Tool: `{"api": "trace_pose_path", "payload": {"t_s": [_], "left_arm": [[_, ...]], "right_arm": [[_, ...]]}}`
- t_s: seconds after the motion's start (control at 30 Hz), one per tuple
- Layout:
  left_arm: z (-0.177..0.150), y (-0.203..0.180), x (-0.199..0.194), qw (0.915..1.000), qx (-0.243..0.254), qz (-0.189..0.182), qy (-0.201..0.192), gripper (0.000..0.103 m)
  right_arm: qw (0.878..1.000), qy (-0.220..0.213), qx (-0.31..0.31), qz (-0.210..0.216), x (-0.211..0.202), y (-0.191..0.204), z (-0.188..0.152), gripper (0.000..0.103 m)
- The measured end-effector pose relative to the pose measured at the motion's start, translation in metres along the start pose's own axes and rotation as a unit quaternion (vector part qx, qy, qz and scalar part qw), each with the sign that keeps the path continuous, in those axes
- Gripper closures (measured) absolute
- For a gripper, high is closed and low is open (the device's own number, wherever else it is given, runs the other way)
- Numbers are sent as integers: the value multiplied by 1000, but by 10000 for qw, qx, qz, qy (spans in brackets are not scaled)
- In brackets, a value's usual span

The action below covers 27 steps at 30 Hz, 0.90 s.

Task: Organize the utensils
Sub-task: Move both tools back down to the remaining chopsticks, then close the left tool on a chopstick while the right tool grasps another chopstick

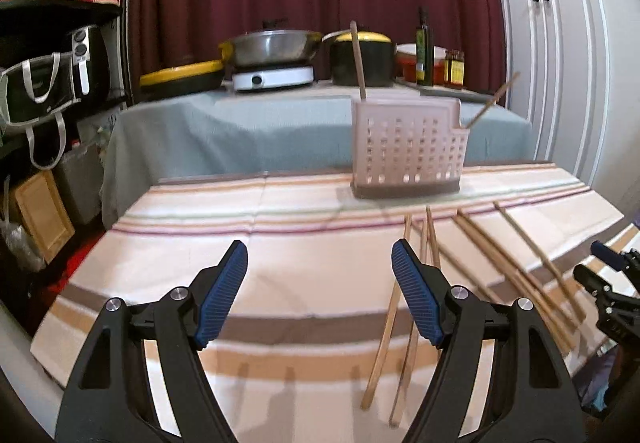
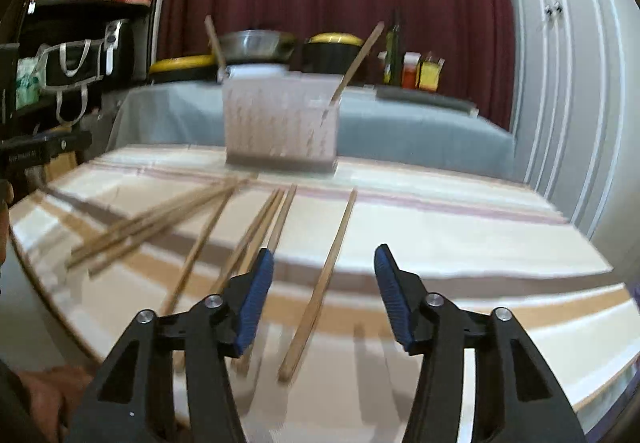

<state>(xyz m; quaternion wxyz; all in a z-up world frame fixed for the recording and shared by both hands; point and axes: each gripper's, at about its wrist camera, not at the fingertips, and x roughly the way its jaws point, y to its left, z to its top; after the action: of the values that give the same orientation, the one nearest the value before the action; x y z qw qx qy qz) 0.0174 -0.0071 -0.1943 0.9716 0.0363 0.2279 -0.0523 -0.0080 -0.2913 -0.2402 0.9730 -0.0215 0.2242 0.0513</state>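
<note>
Nearby, slim wooden chopsticks [image 2: 320,283] lie before a perforated plastic holder [image 1: 408,147].

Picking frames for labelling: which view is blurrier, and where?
Right wrist: motion blur smears the holder and the chopsticks; the gripper stays sharp. Left wrist: holder fairly crisp, only mild softness. Both bend straight lines, fisheye-style.
</note>
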Motion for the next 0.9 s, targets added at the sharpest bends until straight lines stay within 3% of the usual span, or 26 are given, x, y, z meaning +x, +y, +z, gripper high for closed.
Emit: {"api": "trace_pose_path", "payload": {"t_s": [0.2,0.37,0.7,0.9], "left_arm": [[-18,1,1,9999,-79,6,140,30],[-27,0,5,9997,-53,-13,235,30],[-44,-7,5,9990,114,-229,370,32],[-55,-11,12,9976,251,-377,517,51]], "right_arm": [[9995,310,26,4,7,-2,-21,58],[9993,321,103,-133,5,-11,-26,61],[9993,315,219,44,7,-18,-27,82],[9992,326,210,76,9,-19,-26,84]]}}
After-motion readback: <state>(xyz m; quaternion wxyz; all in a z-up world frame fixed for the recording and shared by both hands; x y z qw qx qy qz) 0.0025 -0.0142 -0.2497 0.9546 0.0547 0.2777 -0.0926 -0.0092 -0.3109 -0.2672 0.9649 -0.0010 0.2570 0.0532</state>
